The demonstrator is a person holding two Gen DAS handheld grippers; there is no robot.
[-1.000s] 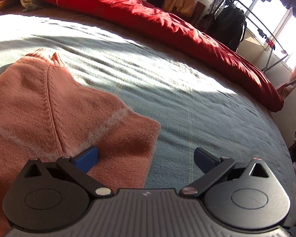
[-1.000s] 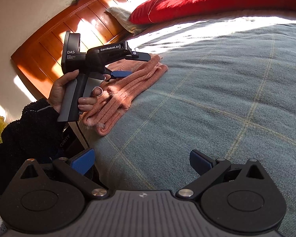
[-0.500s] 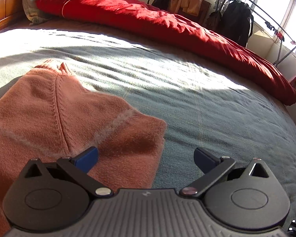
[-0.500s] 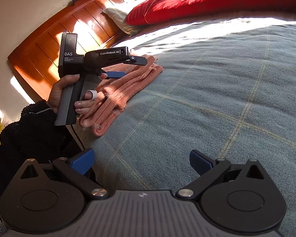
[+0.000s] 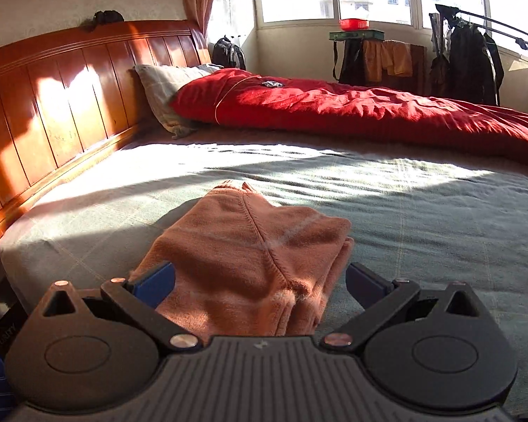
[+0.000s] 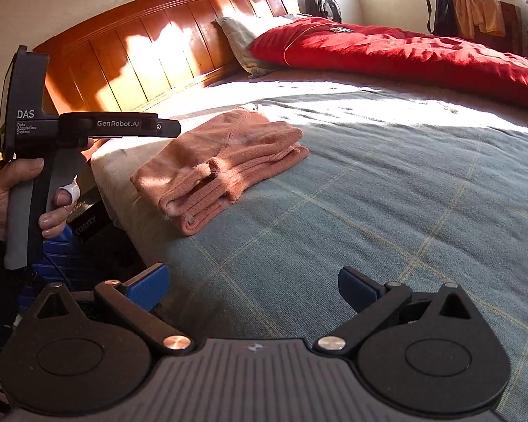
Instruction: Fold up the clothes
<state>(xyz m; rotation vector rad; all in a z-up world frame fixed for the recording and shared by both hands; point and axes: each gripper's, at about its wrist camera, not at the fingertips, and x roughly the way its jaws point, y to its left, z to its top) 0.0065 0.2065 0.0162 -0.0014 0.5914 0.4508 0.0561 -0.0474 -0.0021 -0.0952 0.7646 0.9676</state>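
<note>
Two grippers, both spread and holding nothing: the left gripper point(image 5: 260, 283) hangs just near of the one folded orange sweater point(image 6: 221, 161), the right gripper point(image 6: 253, 286) over bare blue-grey bedspread point(image 6: 387, 211). That sweater lies near the bed's left edge. The fold looks finished; next likely calls for another garment.

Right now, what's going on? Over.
Both tongs open, left, right, holding nothing. Pink sweater folded on bed. Nothing in the way.
</note>
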